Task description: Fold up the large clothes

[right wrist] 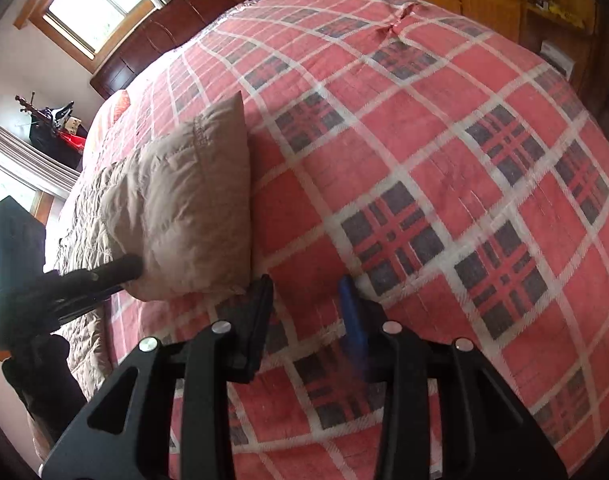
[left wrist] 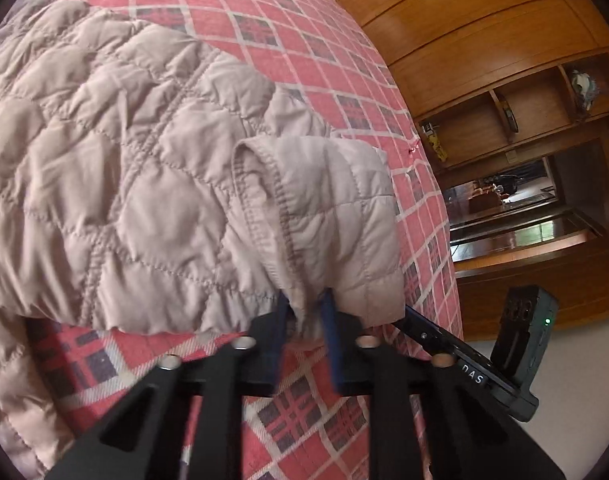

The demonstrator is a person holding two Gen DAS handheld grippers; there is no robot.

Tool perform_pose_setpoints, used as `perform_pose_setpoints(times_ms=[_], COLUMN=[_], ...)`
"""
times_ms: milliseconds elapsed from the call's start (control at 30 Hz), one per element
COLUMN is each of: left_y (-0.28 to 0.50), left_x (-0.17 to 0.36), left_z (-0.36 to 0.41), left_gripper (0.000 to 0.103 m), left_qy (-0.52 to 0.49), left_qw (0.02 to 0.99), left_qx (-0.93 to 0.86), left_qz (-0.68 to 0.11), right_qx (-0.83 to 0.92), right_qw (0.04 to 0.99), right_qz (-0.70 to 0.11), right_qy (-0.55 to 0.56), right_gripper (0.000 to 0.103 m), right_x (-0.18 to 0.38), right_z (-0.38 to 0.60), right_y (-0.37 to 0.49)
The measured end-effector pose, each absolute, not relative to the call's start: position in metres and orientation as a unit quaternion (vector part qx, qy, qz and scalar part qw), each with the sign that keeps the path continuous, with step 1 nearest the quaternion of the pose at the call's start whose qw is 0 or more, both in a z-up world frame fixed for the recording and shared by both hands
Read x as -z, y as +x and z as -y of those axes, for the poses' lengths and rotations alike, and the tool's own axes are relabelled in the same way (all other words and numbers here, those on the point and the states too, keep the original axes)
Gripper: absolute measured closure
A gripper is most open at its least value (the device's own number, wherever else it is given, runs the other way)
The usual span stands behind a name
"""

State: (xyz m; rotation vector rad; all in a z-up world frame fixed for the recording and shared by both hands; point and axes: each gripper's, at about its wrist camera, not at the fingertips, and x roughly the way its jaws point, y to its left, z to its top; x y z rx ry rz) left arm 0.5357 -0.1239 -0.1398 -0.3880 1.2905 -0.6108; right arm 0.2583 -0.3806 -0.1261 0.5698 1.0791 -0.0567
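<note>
While right gripper (right wrist: 308, 292) gapes, left gripper (left wrist: 306, 308) pinches jacket (left wrist: 144, 184).

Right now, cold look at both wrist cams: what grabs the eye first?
The beige quilted jacket fills the left wrist view, spread on the red plaid bedspread, with the left gripper clamped on a bunched fold at its near edge. In the right wrist view the plaid dominates; the right gripper hangs open over bare bedspread, beside the jacket's folded part. A wooden wardrobe stands beyond the bed.
</note>
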Motion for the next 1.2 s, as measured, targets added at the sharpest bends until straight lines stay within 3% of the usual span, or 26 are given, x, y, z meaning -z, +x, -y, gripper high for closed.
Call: perform_pose_setpoints(times_ms=[100,533,1200], left_y=[0.531,0.484,0.441], left_x=[0.134,0.057,0.05], left_z=[0.121,-0.003,-0.237], left_gripper=[0.097,0.099,0.099], left_qy=[-0.172,-0.164,-0.208], left_qw=[0.758,0.848,0.891], left_qx=[0.269,0.218,0.024], left_qz=[-0.568,-0.454,-0.404], right_qx=[0.028,-0.075,-0.231], right_qw=[0.822,0.819,0.782], right_qz=[-0.507,-0.499,-0.516], right_qy=[0.257,0.273,0.262], right_gripper=[0.068,0.068,0.062], right_x=[0.124,0.113,0.105], right_z=[0.375,0.32,0.211], right_y=[0.259,0.299,0.372])
